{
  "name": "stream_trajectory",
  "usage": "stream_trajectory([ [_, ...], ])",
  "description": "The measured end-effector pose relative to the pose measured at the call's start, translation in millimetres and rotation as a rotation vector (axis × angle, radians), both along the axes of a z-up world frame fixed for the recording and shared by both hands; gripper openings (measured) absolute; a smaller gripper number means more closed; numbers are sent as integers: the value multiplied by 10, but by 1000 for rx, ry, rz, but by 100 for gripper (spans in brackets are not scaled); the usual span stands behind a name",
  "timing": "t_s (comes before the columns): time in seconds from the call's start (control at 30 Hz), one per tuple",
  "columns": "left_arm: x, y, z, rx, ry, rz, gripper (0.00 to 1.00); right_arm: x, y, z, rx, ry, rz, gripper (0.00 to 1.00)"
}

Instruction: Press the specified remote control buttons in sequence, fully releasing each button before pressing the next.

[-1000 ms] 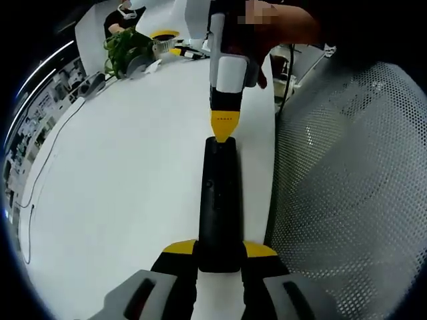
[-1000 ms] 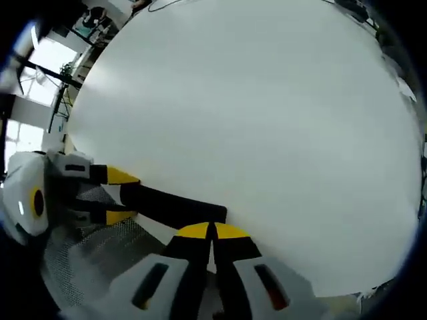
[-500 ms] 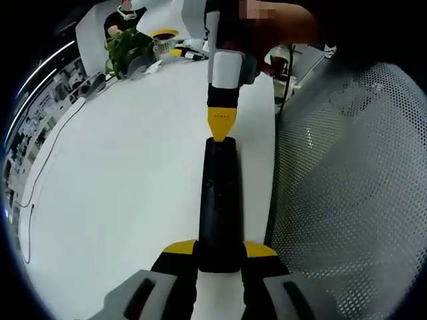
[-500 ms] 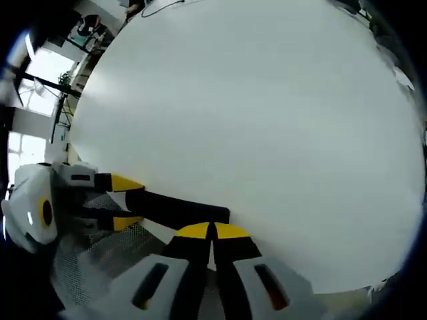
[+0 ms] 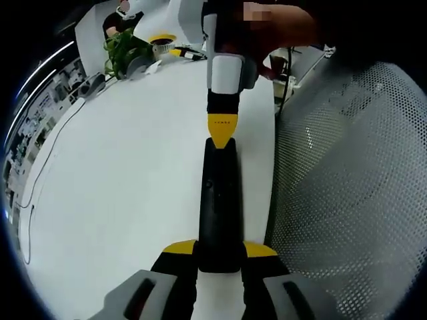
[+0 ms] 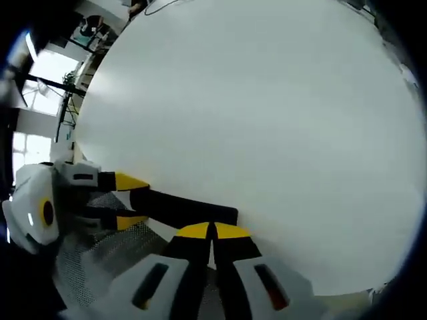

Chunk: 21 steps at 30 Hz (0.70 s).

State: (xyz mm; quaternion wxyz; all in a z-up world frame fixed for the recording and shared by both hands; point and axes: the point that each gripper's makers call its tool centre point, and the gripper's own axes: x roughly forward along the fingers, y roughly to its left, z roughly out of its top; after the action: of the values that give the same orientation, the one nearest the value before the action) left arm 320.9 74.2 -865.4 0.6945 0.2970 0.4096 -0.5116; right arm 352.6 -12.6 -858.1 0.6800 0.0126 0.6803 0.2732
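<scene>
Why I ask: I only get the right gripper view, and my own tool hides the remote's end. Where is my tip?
Observer: In the left gripper view your right tool, jaws together, points at the far end of the remote; I cannot tell if it touches.
Operator: Anything beyond it to avoid?
Observer: A green plant stands at the far end of the table, well off to the side of your tool.
</scene>
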Motion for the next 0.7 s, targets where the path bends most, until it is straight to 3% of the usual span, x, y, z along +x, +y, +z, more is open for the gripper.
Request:
stream_trajectory([
  [0.5,-2,-6,-2,-4,-4,-16,25,-2,4,-1,18,-4,18,0],
  [0.7,-1,-6,-2,-6,-6,-18,25,8,-22,-6,43,46,-74,0],
])
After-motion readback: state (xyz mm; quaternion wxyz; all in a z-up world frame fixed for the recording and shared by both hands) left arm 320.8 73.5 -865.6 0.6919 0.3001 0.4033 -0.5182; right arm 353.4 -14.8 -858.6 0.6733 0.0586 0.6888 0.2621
